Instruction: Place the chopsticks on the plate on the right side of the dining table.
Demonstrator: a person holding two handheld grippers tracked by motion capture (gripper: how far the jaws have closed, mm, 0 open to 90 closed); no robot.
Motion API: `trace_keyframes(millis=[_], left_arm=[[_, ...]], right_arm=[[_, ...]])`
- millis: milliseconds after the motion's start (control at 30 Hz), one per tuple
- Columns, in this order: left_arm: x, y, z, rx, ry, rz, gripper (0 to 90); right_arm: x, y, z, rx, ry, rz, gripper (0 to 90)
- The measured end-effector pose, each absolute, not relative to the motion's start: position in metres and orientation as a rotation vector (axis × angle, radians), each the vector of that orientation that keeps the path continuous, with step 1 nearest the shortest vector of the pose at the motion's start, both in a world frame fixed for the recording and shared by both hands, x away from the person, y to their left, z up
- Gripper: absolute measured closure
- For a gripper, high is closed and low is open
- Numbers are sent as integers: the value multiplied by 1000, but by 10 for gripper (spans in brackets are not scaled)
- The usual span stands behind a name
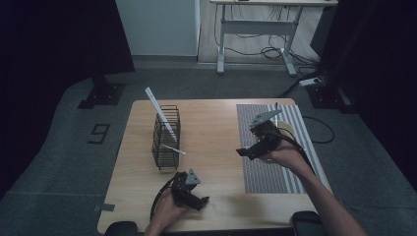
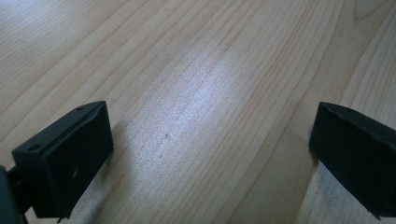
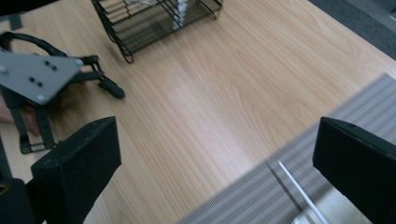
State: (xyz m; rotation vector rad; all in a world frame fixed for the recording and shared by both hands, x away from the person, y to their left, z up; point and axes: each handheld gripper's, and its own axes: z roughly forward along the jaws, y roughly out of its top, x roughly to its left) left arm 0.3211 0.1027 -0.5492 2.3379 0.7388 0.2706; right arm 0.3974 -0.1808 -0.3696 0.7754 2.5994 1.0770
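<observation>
The wooden table (image 1: 211,147) is being shared by a striped grey mat (image 1: 268,162) on its right side and a black wire basket (image 1: 166,137) standing left of centre. Two thin white sticks are being held in the basket: one long stick (image 1: 160,112) leaning out over the top rim, a shorter one (image 1: 174,149) poking through the wires lower down. Another white stick (image 3: 299,191) is lying on the mat, just below the right gripper (image 3: 215,177), w/ a round pale thing (image 1: 286,129) beside it that can't be made out.

The right gripper is being held above the mat, jaws wide apart, nothing between them. The left gripper (image 1: 196,199) is being rested low over bare wood near the front edge, jaws also spread wide & empty.

The stick on the mat is probably very light, thin & smooth, prob. stiff plastic, so it is likely to roll or slip. Best taken near mid-length, jaws across it, approx. square, w/ gentle pressure.
</observation>
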Motion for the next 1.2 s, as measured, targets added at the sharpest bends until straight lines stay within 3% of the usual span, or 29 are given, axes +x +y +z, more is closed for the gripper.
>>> trace_keyframes(millis=[833, 1200], left_arm=[[321, 102, -549, 2335, 742, 273, 0], [321, 102, -550, 2333, 745, 274, 0]], right_arm=[[404, -78, -362, 478, 2756, 1184, 47], [400, -45, -362, 390, 2804, 1176, 133]])
